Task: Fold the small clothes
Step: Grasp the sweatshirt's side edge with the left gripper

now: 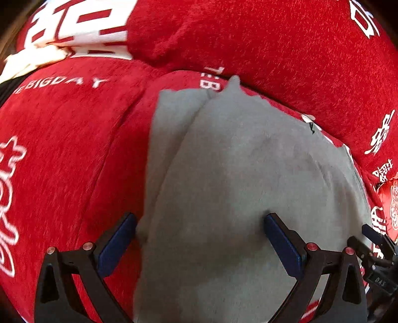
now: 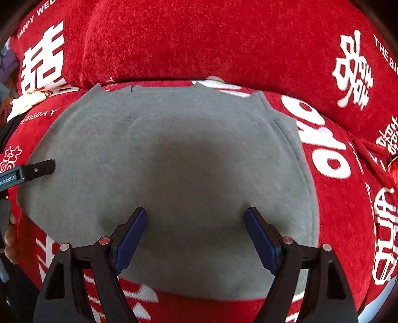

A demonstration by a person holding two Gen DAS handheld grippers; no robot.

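Over the grey garment [image 1: 236,186] your left gripper [image 1: 200,238] hangs with its jaws spread wide, blue pads [image 1: 117,246] apart and nothing pinched between them; the left pad sits at the cloth's folded left edge, the right one over the grey fabric. Whether the tips press into the cloth you cannot tell from this angle. Your right gripper [image 2: 195,238] is likewise wide open above the same garment [image 2: 174,161], both pads over grey cloth near its front edge, holding nothing.

That garment lies spread on a red cover [image 2: 223,44] printed in white, in front of a red cushion [image 1: 248,37] that runs along the back. From the left wrist view the left side of the cloth shows a second layer folded beneath.

White lettering on the cover reads "BIGDAY" [image 1: 62,83] in the left view, and "HAPPY WED" [image 2: 37,20] and "THE BIG" [image 2: 385,53] in the right, among large white characters [image 2: 353,72]. A black finger [image 2: 37,170] of the other gripper reaches in from the left of the right view, its body marked with letters ending "Robot.AI".
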